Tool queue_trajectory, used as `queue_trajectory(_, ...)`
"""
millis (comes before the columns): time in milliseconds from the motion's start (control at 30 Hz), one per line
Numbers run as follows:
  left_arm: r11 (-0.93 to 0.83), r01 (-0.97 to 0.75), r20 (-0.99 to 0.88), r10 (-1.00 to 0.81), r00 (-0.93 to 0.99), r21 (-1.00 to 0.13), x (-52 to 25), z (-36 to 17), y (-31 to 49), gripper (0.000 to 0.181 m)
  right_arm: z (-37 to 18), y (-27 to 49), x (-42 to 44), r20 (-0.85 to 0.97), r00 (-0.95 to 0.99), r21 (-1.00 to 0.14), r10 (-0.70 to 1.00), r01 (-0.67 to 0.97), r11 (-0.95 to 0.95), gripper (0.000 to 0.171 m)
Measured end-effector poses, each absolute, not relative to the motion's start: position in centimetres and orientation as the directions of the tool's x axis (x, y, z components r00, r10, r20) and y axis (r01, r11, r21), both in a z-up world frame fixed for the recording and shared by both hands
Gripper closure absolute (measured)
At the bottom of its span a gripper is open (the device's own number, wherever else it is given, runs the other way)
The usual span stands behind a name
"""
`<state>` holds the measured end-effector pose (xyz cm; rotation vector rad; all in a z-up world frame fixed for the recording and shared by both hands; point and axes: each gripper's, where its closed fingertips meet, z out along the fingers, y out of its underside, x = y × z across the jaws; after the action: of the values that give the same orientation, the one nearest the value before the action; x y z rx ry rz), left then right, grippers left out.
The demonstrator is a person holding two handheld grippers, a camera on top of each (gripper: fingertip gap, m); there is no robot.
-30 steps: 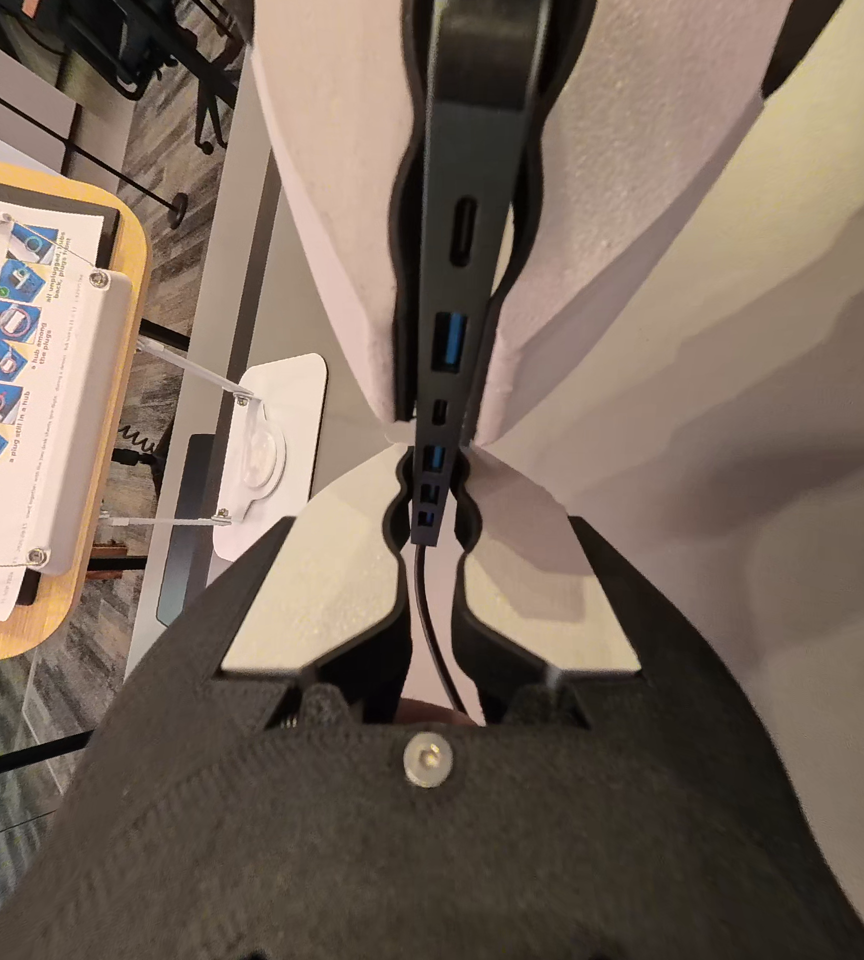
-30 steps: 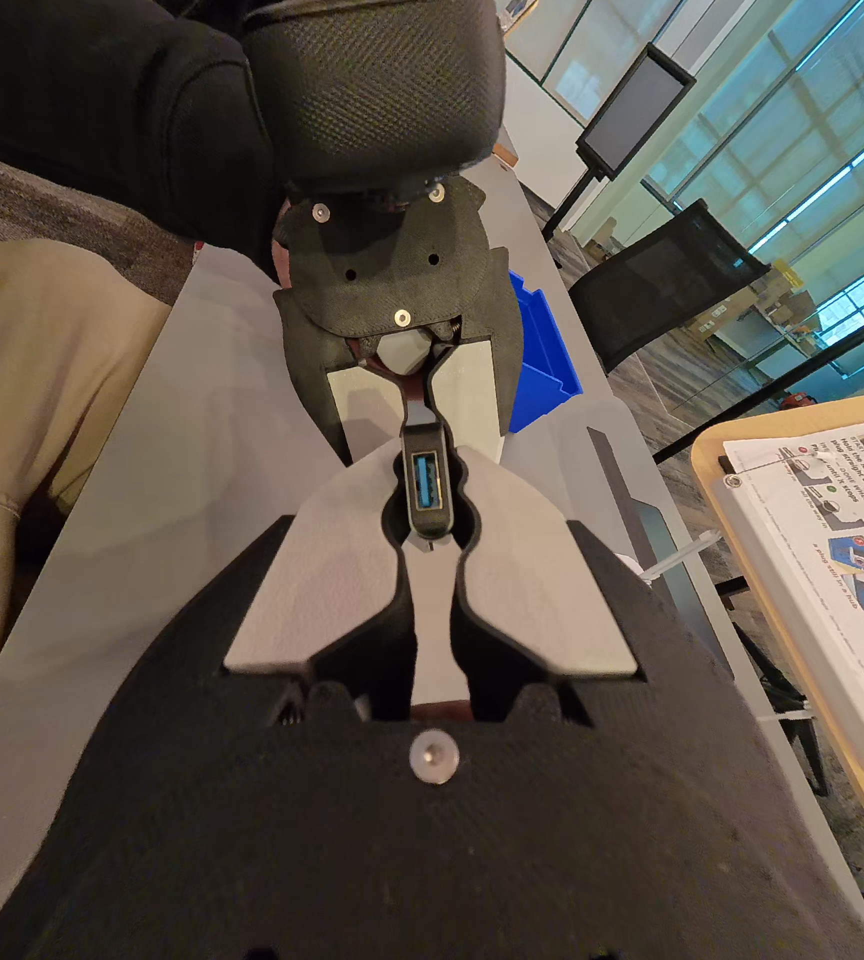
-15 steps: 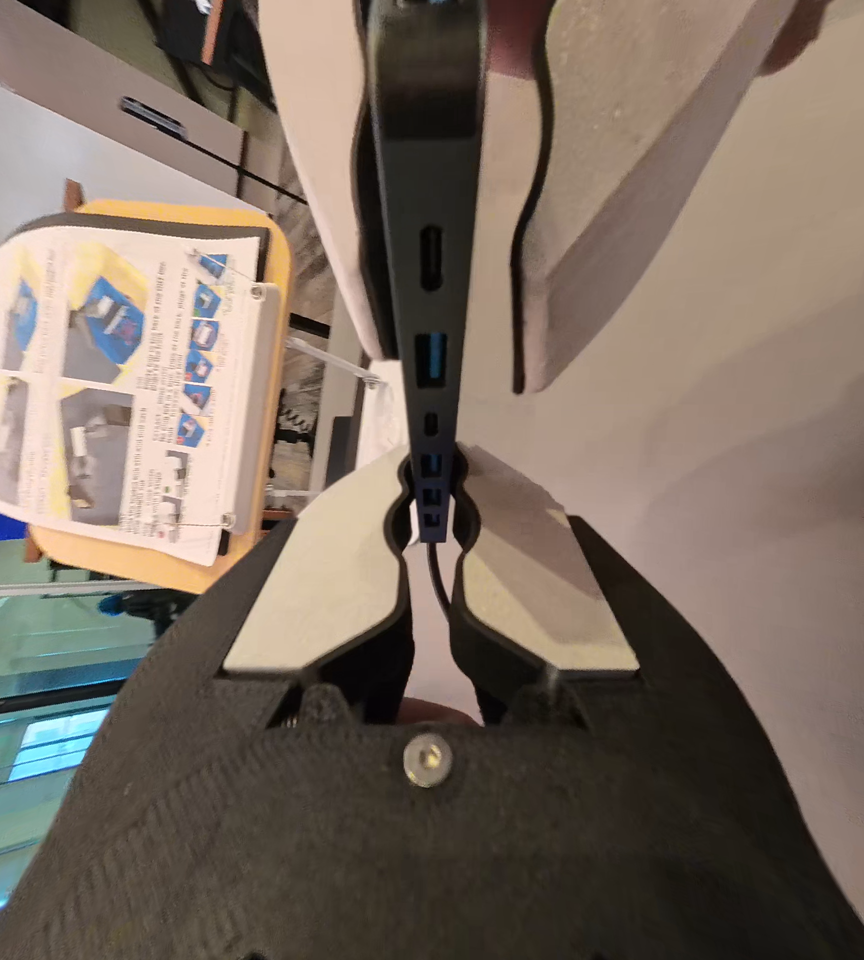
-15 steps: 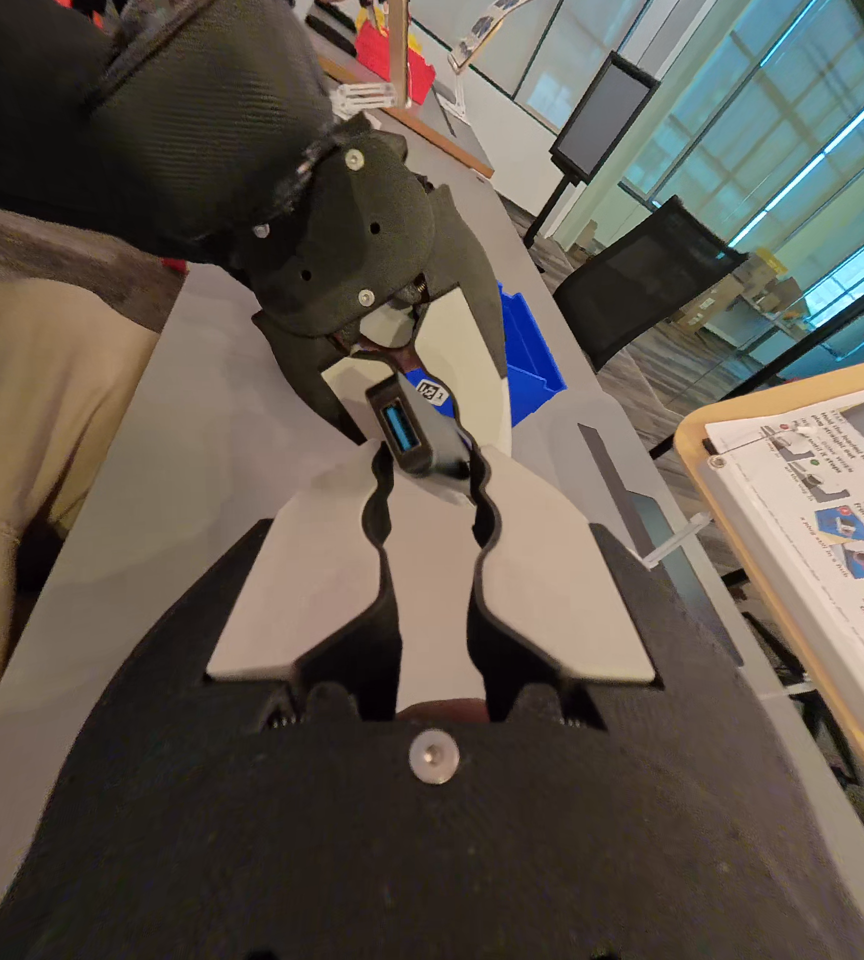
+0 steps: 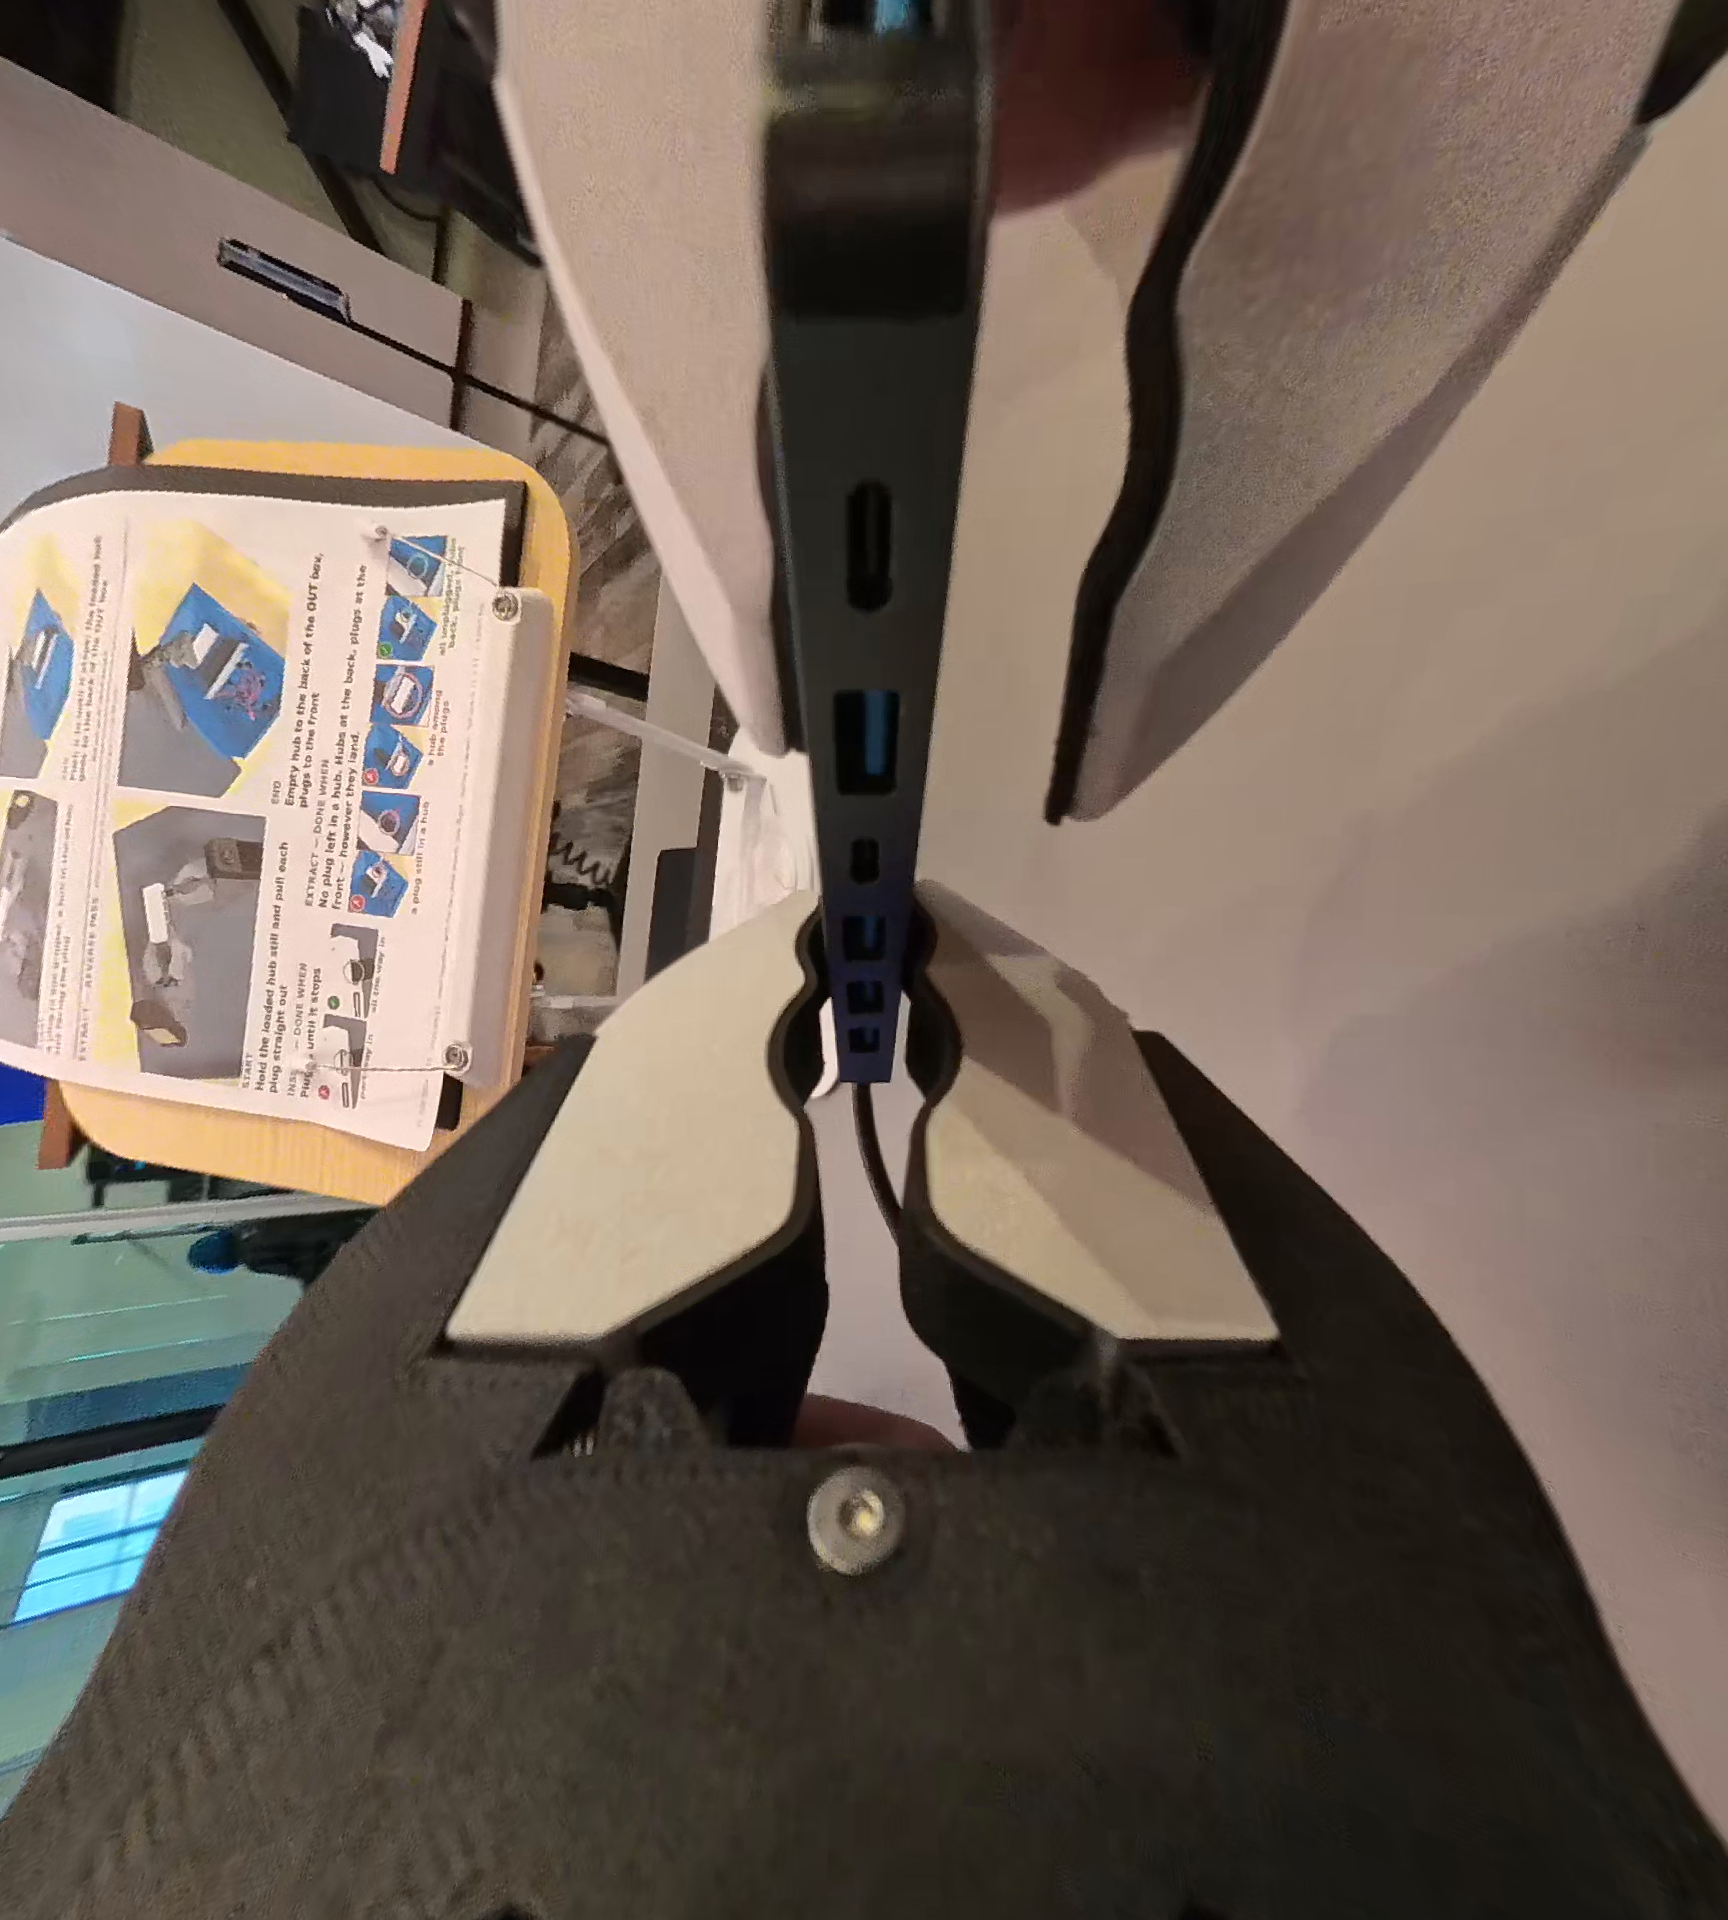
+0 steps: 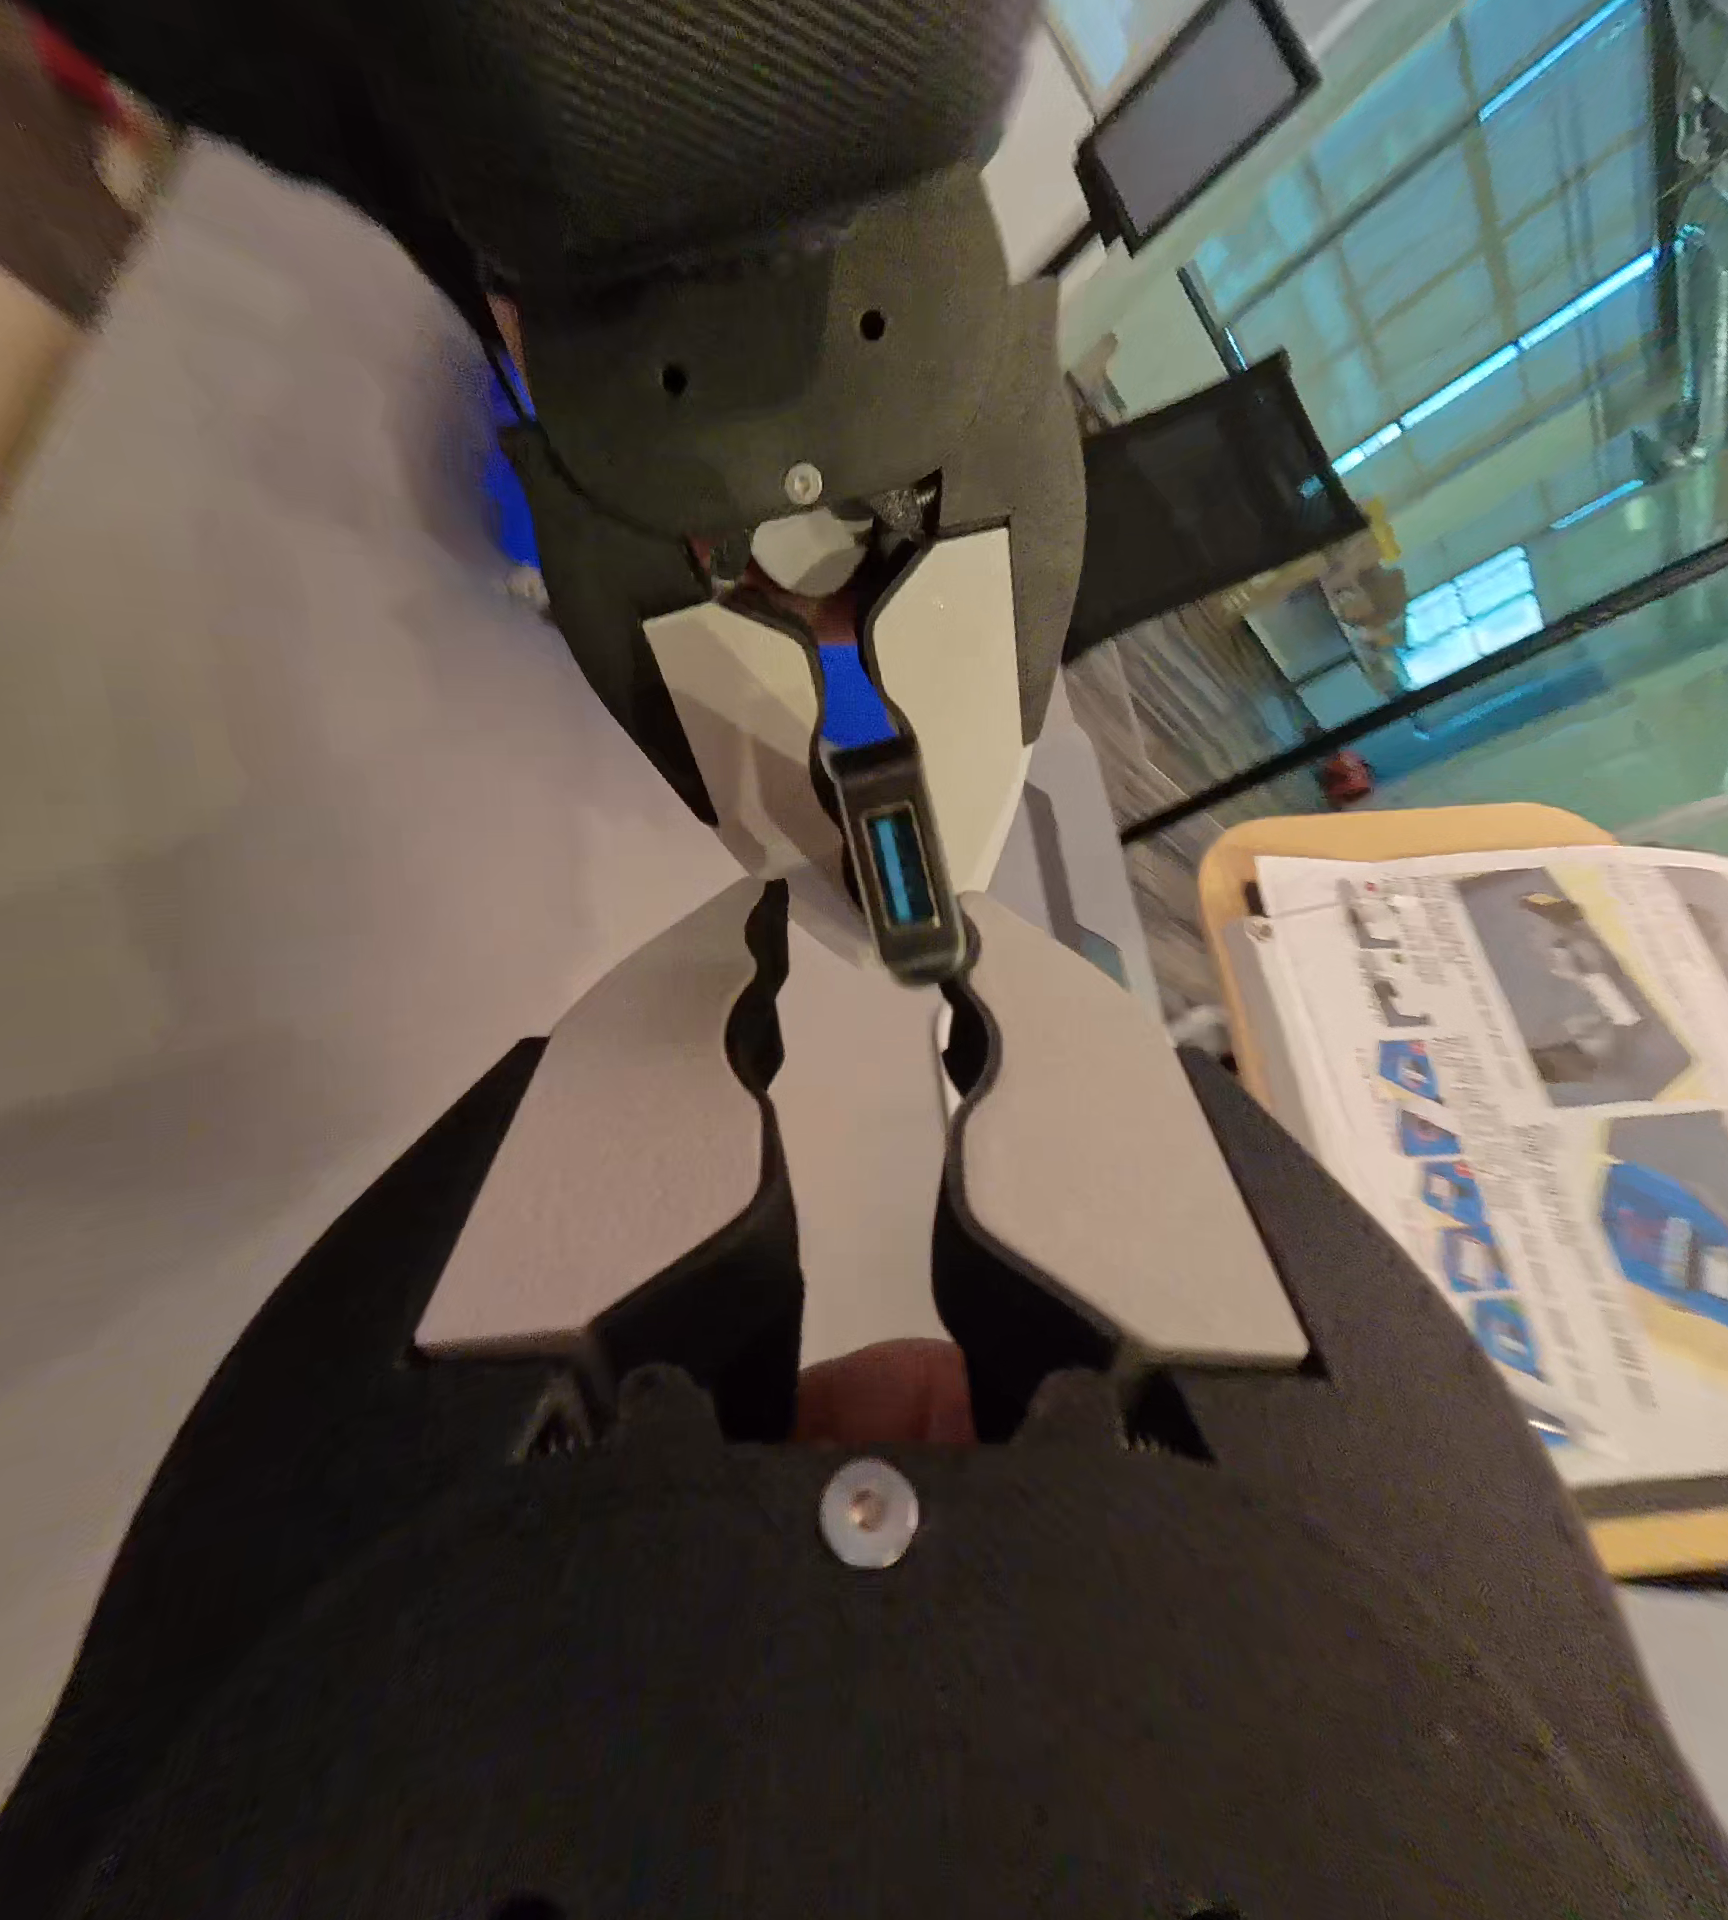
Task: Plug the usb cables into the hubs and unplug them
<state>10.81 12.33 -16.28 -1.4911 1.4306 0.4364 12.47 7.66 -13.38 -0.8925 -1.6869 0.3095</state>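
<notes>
A dark USB hub point(image 5: 875, 540) with blue ports is held in the air over the grey table point(image 5: 1462, 935). My left gripper point(image 5: 870, 914) is shut on its near end, where its black cable point(image 5: 875, 1164) runs back between the fingers. My right gripper point(image 5: 927, 779) faces it from the far side, jaws open around the hub's other end. In the right wrist view, the hub's end face with a blue port point(image 6: 901, 894) sits at the tips of my open right gripper point(image 6: 865, 914), against the right finger. My left gripper point(image 6: 875, 831) clamps the hub behind it. No loose USB cable shows.
An instruction sheet on a wooden board point(image 5: 216, 810) stands off the table's edge; it also shows in the right wrist view point(image 6: 1566, 1091). A blue bin point(image 6: 855, 696) lies behind the left gripper. A black chair point(image 6: 1203, 499) and a monitor point(image 6: 1192, 125) stand beyond the table.
My right gripper was shut on the hub's far end one second ago and has opened. The hub stays in my left gripper, and both grippers have swung a little.
</notes>
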Motion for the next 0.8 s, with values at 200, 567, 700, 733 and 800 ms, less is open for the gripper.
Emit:
queue_trajectory(200, 0.143, -0.935, -0.819, -0.538, 0.202, -0.325, 10.1, -17.3, 12.8, 0.170, -13.7, 8.1, 11.8, 0.808, -0.064, -0.481, 0.586, 0.505, 0.717, 0.153)
queue_trajectory(567, 0.122, -0.948, -0.830, -0.525, 0.189, -0.293, 9.7, -17.6, 13.2, 0.170, -14.4, 8.8, 11.3, 0.844, -0.040, -0.426, 0.534, 0.554, 0.715, 0.157)
queue_trajectory(700, 0.116, -0.958, -0.840, -0.516, 0.167, -0.262, 9.6, -17.9, 13.2, 0.170, -14.9, 8.8, 11.2, 0.839, -0.053, -0.423, 0.541, 0.562, 0.711, 0.160)
queue_trajectory(733, 0.114, -0.957, -0.838, -0.518, 0.172, -0.267, 9.6, -17.9, 13.3, 0.170, -14.9, 8.9, 11.2, 0.836, -0.047, -0.431, 0.547, 0.561, 0.707, 0.160)
queue_trajectory(800, 0.113, -0.952, -0.832, -0.523, 0.186, -0.284, 9.5, -17.9, 13.3, 0.169, -14.9, 8.9, 11.2, 0.837, -0.040, -0.436, 0.546, 0.555, 0.709, 0.160)
